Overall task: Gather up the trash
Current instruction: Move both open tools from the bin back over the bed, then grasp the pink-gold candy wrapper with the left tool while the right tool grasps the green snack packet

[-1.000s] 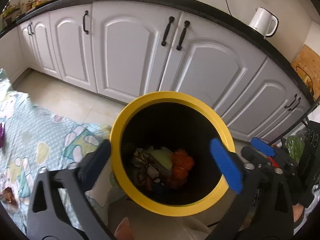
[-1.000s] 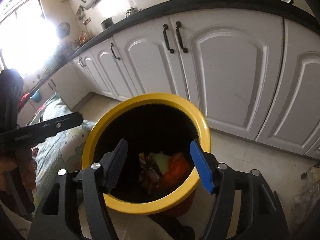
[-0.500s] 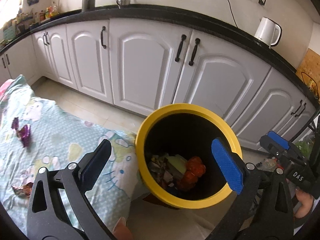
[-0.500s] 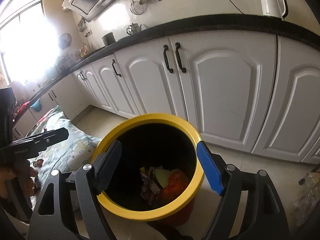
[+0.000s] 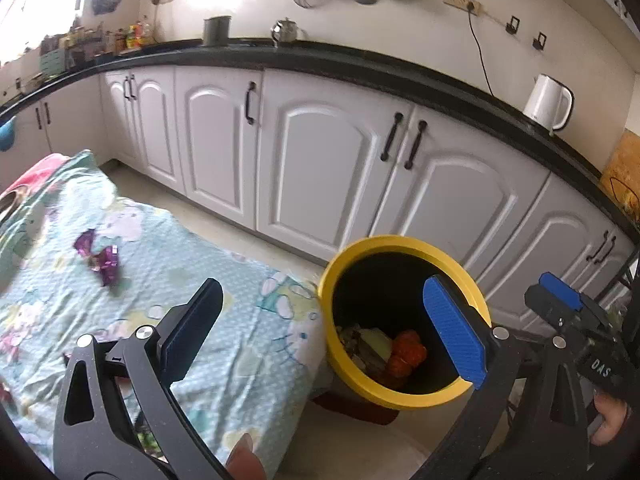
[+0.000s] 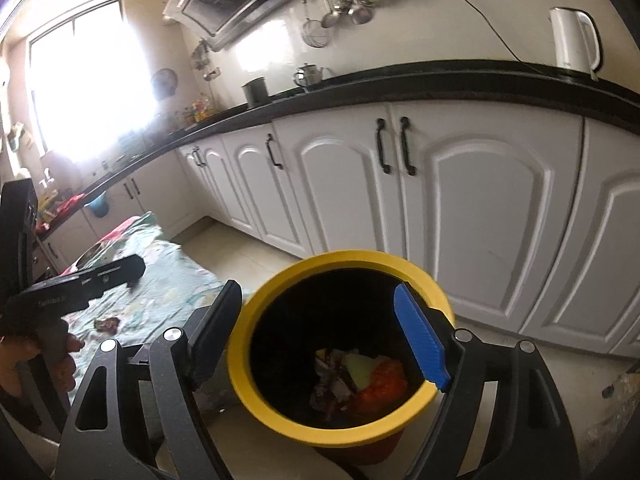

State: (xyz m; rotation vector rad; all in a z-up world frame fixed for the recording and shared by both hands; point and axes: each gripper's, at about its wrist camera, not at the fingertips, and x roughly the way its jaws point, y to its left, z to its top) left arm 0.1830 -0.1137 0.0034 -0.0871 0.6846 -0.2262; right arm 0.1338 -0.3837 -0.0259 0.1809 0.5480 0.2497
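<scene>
A yellow-rimmed bin (image 5: pixel 404 246) stands on the floor by the table edge, with crumpled trash and an orange piece (image 5: pixel 406 354) inside; it also shows in the right wrist view (image 6: pixel 344 258). A purple wrapper (image 5: pixel 102 260) lies on the patterned tablecloth (image 5: pixel 224 300). A small dark wrapper (image 6: pixel 107 324) lies on the cloth too. My left gripper (image 5: pixel 320 332) is open and empty over the table edge. My right gripper (image 6: pixel 316 340) is open and empty above the bin.
White cabinets (image 5: pixel 332 176) under a black counter (image 5: pixel 360 66) run behind the bin. A white kettle (image 5: pixel 548 102) stands on the counter. The right gripper shows in the left wrist view (image 5: pixel 560 300) beside the bin. Tiled floor lies between table and cabinets.
Both grippers have risen and pulled back from the bin. The left one has swung left toward the table, so the cloth and purple wrapper come into view.
</scene>
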